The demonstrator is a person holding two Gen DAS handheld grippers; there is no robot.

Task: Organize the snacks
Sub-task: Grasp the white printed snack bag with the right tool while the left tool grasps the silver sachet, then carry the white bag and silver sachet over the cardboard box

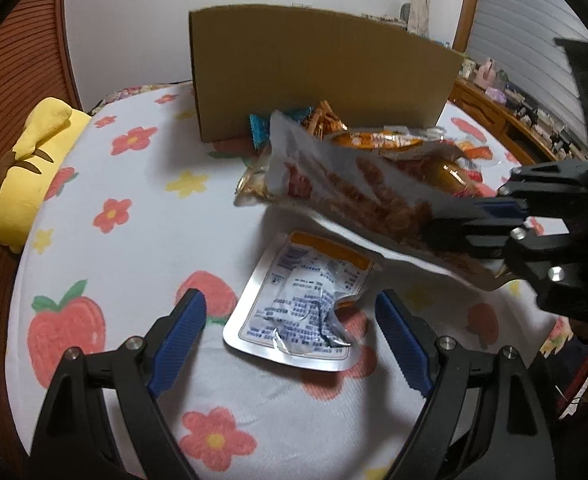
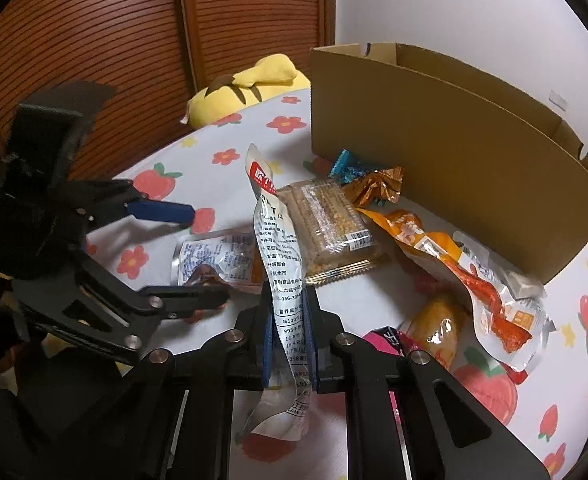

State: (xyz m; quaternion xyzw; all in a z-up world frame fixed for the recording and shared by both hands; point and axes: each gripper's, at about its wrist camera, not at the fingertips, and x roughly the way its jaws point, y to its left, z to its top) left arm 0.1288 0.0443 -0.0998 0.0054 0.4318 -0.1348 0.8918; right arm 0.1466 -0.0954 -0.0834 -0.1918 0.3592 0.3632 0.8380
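- Right gripper (image 2: 290, 344): blue ribbed pads clamped tight on a long, crinkly white foil pouch (image 2: 278, 264), lifted off the bedspread, printed side up.
- Left gripper (image 1: 290, 336): jaws spread wide, holding nothing, poised over a flat silver sachet (image 1: 299, 312) with blue print and an orange band, lying creased on the cloth.
- One plain cardboard box (image 2: 453, 152), corrugated, open-topped, standing behind the pile.
- Loose beside the box: one clear-wrapped cracker block (image 2: 329, 224), two small twisted wrappers, several glossy orange packets.
- Soft fleecy bedspread (image 1: 134, 240), printed with strawberries and flowers.
- One yellow plush toy (image 1: 26, 176) at the edge.
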